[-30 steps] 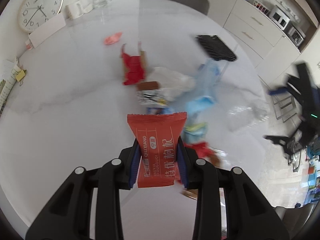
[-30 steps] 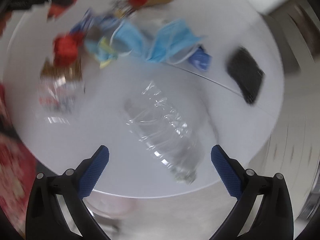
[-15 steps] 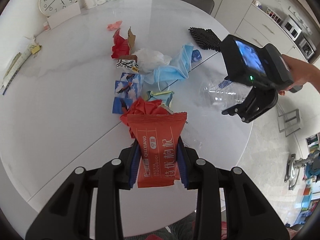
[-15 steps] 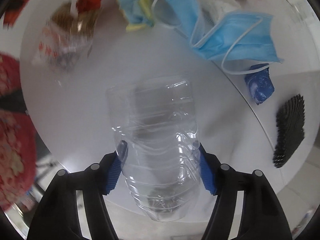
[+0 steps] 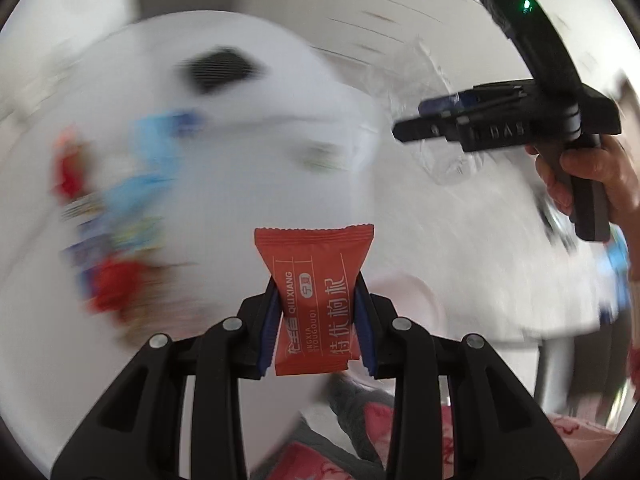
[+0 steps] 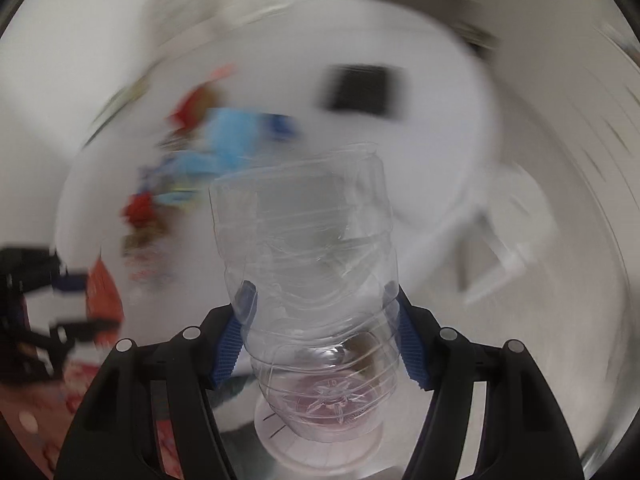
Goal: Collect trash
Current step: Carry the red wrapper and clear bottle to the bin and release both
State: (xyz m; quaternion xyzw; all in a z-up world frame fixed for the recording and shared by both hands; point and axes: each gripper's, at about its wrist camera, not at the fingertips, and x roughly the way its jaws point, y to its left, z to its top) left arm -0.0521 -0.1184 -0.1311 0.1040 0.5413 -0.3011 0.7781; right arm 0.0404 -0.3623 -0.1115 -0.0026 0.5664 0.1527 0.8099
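Several blurred scraps (image 5: 116, 216) litter white round table (image 5: 256, 184).

An orange-red snack packet (image 5: 316, 296) with white lettering is held upright, pinched at its lower half. A clear, crumpled plastic bottle (image 6: 308, 280) is gripped near its base. Further trash (image 5: 116, 216), blurred red, blue and light-blue pieces, is seen scattered on the white desk (image 5: 256, 176).
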